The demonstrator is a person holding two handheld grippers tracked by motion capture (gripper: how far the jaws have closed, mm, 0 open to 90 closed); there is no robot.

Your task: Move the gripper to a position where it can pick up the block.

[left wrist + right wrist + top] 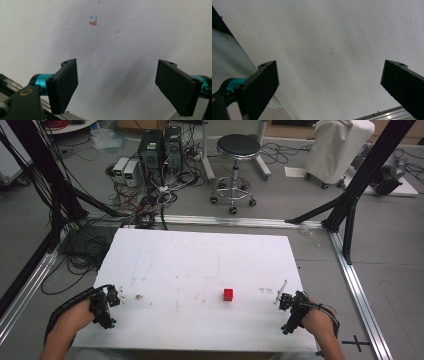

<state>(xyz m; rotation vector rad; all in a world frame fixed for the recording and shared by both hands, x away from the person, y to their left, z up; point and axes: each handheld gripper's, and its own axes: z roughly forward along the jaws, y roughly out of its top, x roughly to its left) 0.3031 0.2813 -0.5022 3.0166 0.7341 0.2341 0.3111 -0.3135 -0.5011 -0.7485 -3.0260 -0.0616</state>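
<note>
A small red cube (228, 294) sits on the white table board (200, 260), right of centre and towards the front. My left gripper (111, 298) rests at the board's front left edge, far from the cube. In the left gripper view its jaws (117, 72) stand wide open over bare white board with a small orange mark (93, 23). My right gripper (288, 303) is at the front right, a short way right of the cube. Its jaws (330, 75) are open with nothing between them. A thin white stick (281, 291) pokes up beside the right gripper.
Beyond the board's far edge are a black stool (238, 150), computer towers (160, 150), tangled cables (145, 200) and a white covered unit (340, 147). Black frame posts (365, 175) and aluminium rails (357, 290) flank the table.
</note>
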